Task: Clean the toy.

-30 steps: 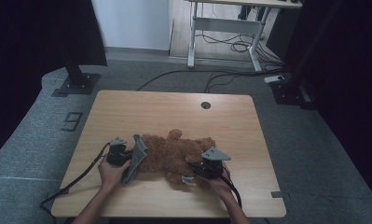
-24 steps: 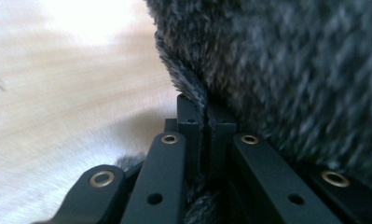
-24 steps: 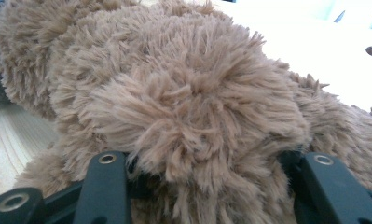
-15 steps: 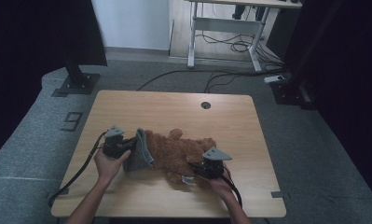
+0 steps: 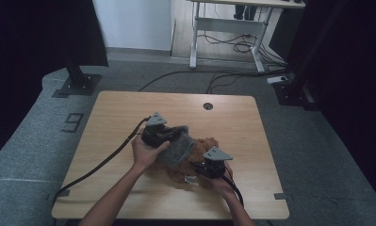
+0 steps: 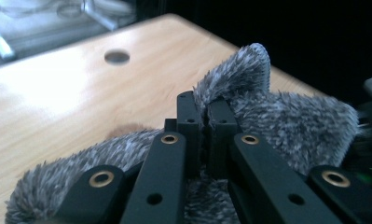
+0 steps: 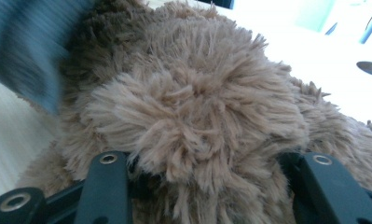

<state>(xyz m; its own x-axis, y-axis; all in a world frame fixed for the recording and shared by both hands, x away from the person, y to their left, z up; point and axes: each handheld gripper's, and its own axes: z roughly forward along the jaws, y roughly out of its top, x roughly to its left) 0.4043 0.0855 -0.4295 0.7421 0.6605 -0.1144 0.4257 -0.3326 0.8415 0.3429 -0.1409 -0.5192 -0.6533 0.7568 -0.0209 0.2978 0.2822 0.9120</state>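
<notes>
The grey fuzzy cloth is the thing I have in hand: a shaggy, grey-flecked piece, raised off the tabletop and draped over the left half of the brown plush toy. In my left gripper view the grey fuzzy cloth bunches around my jaws, one peak of it standing up just behind the tips and the rest spreading low to both sides. My left gripper has its jaws pressed nearly together with a fold of that cloth pinched between them; my left gripper shows only a thin seam between the pads, with fibres caught in it.

The brown plush toy lies near the middle of the tabletop, toward my side, its far end showing beyond the cloth. My right gripper sits low at the toy's near right edge. In my right gripper view the brown plush toy bulges up between my jaws, which stand partly apart with a thick tuft of its fur held between them. A blurred grey-blue patch of the cloth hangs at that view's upper left.

A round cable hole sits near the tabletop's far edge, well apart from everything.
</notes>
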